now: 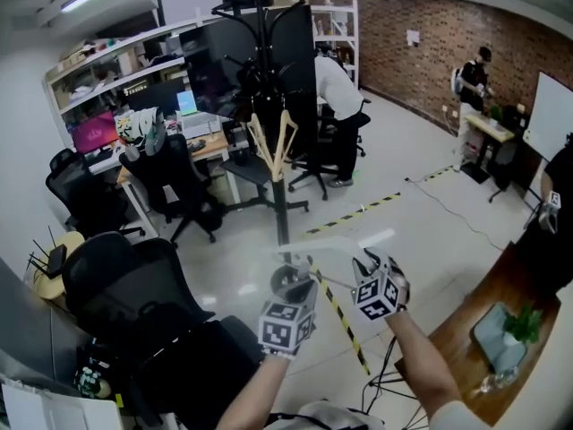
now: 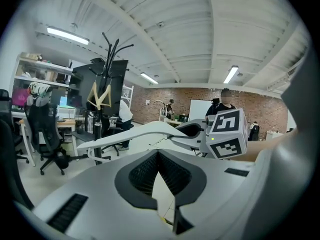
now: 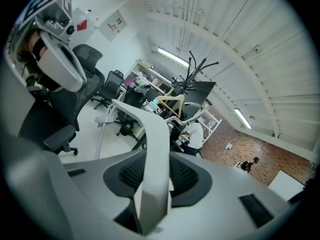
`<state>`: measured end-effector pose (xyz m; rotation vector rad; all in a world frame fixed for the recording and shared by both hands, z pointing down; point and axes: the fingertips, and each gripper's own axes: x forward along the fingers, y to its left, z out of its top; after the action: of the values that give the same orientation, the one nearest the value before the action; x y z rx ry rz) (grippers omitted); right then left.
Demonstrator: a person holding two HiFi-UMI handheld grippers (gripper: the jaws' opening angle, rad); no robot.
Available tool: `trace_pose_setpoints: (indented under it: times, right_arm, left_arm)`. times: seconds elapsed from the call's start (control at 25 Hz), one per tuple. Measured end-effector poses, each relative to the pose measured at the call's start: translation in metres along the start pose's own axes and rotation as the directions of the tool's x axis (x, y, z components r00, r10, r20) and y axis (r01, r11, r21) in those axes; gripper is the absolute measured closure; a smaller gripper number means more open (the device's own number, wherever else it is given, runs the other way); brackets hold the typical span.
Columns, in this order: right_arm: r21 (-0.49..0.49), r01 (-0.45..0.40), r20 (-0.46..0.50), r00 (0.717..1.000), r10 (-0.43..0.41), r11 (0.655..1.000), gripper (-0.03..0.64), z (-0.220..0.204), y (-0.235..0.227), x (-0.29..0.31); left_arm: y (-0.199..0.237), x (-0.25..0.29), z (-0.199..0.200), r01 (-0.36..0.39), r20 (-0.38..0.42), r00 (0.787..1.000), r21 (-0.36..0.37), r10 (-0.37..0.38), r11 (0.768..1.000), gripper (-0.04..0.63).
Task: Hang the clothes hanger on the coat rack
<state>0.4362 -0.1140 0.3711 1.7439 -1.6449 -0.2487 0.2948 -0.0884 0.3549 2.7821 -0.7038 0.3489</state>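
1. Plainly, head view: white clothes hanger (image 1: 340,243) pinched in the right tongs (image 1: 363,262), low and well apart from the coat rack (image 1: 279,106). Left tongs (image 1: 291,287) just beside, carrying nothing. Could clip the office chair (image 1: 134,276) on the way over, being long and held out front.
2. Next, left gripper view: tongs pressed together on nothing, clothes hanger (image 2: 135,134) crossing ahead. Offers no second hold, so no catching a slip.
3. Last, right gripper view: tongs clamped on 1 flat arm of the clothes hanger (image 3: 152,154). Could pivot in so narrow a pinch and tilt the hook away. Might also tangle with the wooden hangers (image 3: 170,99) already on the coat rack (image 3: 190,71), or knock them off.
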Motion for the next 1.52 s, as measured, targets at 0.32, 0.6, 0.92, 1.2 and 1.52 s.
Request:
trace_pose_setpoints:
  times: [0.32,0.6,0.92,1.2,1.52]
  right_arm:
    - [0.019,-0.056,0.003,0.998,0.056,0.998,0.465,-0.010,0.005,0.046]
    - [0.026,-0.107,0.017,0.994,0.107,0.994,0.465,-0.003,0.025,0.108]
    - [0.064,-0.134,0.024,0.991,0.133,0.989,0.465,0.010,0.033,0.189]
    - [0.048,-0.147,0.025,0.989,0.146,0.988,0.465,0.024,0.041,0.232]
    - [0.049,-0.184,0.011,0.983,0.184,0.982,0.465,0.027,0.056,0.279]
  left_arm:
    - [0.015,0.029,-0.010,-0.022,-0.044,0.999,-0.022,0.021,1.000,0.600]
    - [0.073,0.056,-0.014,-0.082,-0.054,0.995,-0.062,0.078,0.995,0.600]
    - [0.145,0.093,-0.017,-0.116,-0.074,0.991,-0.082,0.110,0.990,0.600]
    - [0.178,0.111,-0.004,-0.087,-0.074,0.994,-0.077,0.081,0.993,0.600]
    - [0.204,0.127,-0.009,-0.093,-0.086,0.993,-0.108,0.084,0.990,0.600]
